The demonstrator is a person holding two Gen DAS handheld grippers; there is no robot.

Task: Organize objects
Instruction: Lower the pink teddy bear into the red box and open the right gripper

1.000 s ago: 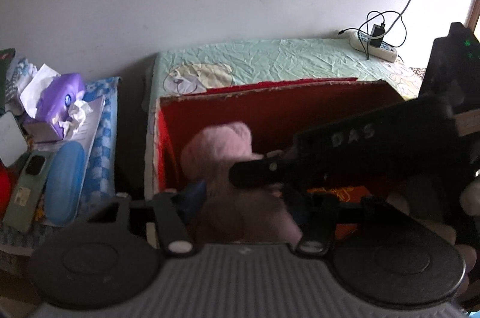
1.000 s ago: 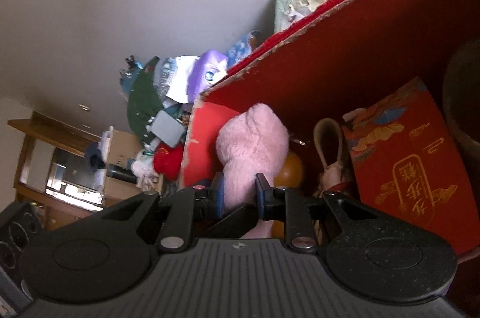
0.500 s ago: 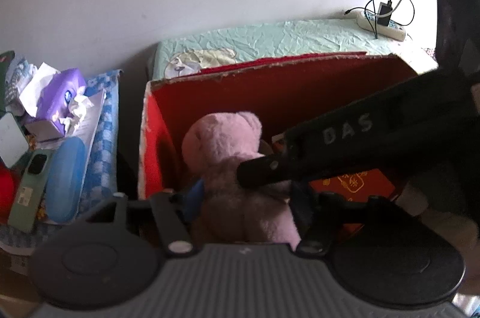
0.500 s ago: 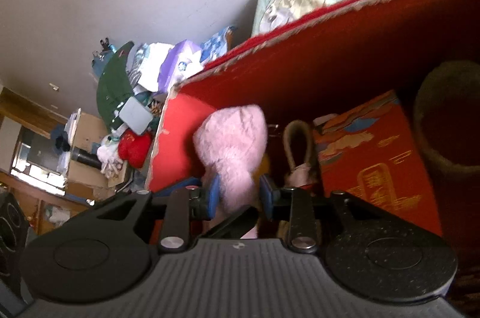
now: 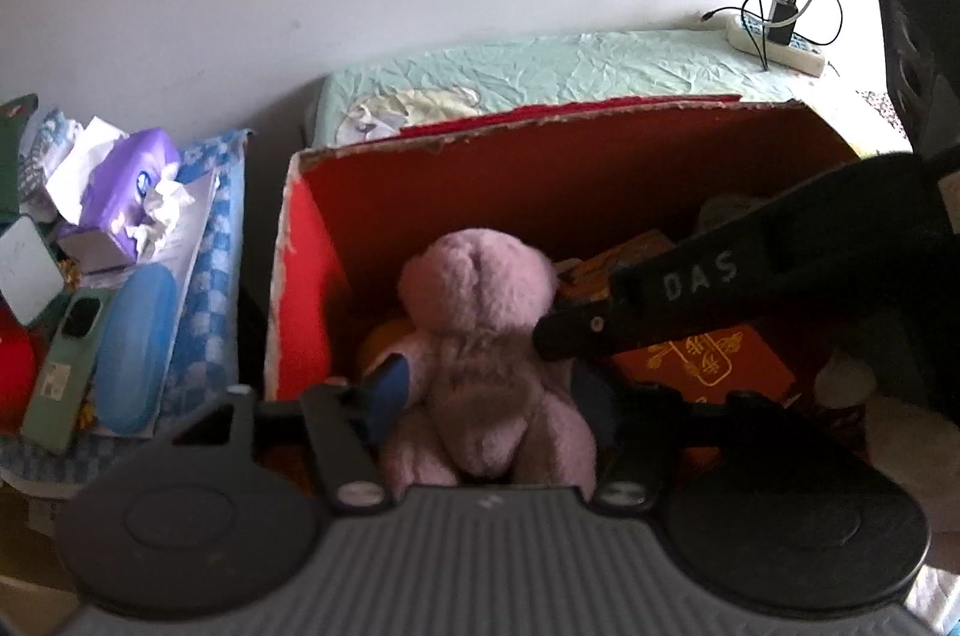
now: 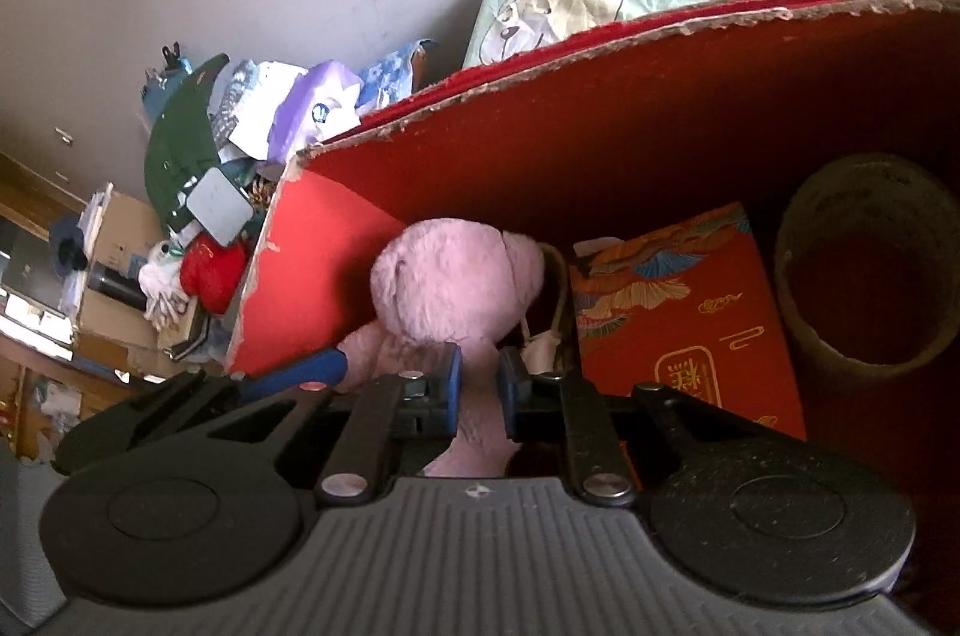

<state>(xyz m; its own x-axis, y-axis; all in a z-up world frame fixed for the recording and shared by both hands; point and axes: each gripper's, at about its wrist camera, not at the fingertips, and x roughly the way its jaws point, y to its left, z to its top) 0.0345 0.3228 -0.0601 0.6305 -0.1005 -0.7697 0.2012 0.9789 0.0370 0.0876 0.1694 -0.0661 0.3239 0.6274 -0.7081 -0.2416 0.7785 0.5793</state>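
A pink teddy bear [image 5: 480,336] sits upright at the left end of an open red cardboard box [image 5: 540,192]. My left gripper [image 5: 489,393] is closing around the bear's body, and its blue pads press on both sides. From the right, my right gripper [image 6: 480,387] is closing tight on a fold of plush below the bear's head [image 6: 450,282]. Its black finger [image 5: 630,312] crosses the left wrist view. The bear's legs are hidden behind the grippers.
Inside the box [image 6: 600,126] lie a red packet with gold print [image 6: 678,336] and a brown tape roll [image 6: 864,264]. Left of the box are a purple tissue pack [image 5: 126,180], a blue case [image 5: 135,342] and a green phone [image 5: 63,366]. A power strip [image 5: 774,42] lies on the green sheet behind.
Both pairs of jaws widened half a second ago and have closed back onto the bear. The right wrist view has rolled, and the bear now sits more upright.
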